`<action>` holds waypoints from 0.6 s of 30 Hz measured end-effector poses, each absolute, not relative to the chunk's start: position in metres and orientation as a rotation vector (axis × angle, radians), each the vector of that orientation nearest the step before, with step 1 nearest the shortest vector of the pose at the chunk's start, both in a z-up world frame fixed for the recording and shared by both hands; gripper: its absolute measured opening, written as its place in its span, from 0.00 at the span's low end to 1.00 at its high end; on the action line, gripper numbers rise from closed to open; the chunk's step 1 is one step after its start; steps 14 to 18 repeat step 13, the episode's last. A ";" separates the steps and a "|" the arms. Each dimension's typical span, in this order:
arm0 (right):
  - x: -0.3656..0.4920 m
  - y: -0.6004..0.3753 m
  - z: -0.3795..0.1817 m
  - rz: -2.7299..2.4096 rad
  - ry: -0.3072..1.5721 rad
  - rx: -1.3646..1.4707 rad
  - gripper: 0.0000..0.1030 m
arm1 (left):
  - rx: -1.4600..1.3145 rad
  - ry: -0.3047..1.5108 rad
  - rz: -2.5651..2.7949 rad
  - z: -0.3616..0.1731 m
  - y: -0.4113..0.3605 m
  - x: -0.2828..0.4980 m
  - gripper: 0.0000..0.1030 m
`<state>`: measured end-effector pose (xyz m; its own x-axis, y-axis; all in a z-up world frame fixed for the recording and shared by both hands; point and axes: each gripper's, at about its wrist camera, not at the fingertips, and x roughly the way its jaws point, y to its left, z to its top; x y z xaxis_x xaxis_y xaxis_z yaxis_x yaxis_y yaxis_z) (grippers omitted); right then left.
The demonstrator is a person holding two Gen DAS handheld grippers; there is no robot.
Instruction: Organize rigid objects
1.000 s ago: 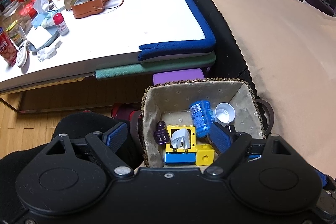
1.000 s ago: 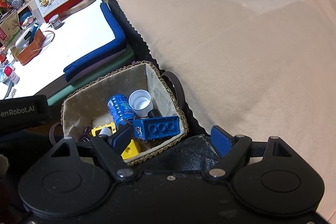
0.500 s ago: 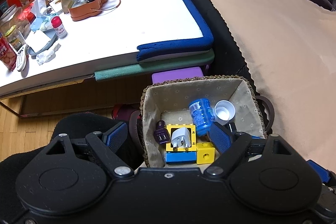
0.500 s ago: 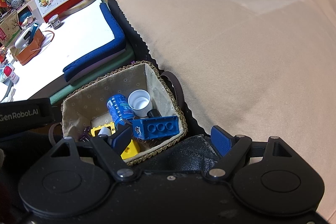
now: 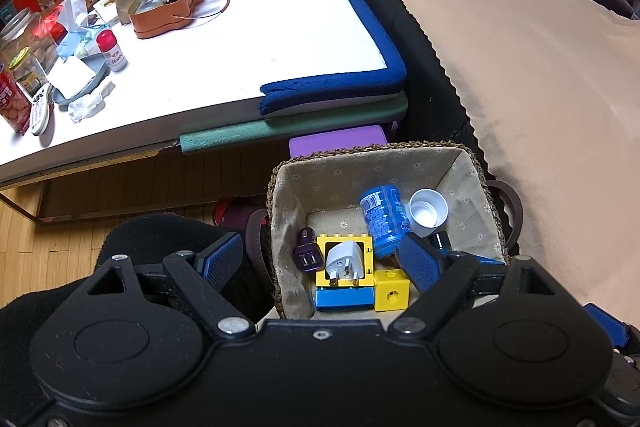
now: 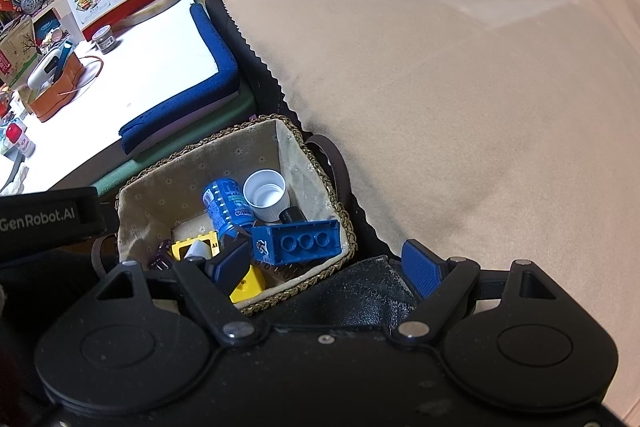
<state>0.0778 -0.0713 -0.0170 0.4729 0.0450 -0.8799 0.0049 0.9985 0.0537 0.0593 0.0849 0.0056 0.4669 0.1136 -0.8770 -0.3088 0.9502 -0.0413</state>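
Left tool (image 5: 320, 263) stands wide open over the near end of the basket (image 5: 280, 211), gripping nothing; right tool (image 6: 328, 263) likewise wide open and empty, one finger above the basket, the other over the black cushion edge; inside the basket lie a yellow block (image 5: 392, 293), white plug (image 5: 346, 263), blue brick (image 6: 298, 241), blue can (image 5: 382, 217) and white cap (image 5: 428, 209); beyond, the cluttered table (image 5: 240, 59); the beige blanket (image 6: 460, 87) spreads alongside.
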 end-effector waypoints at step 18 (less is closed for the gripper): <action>0.077 -0.069 -0.017 0.028 1.081 0.043 0.80 | -0.198 1.056 0.261 0.005 0.084 0.060 0.80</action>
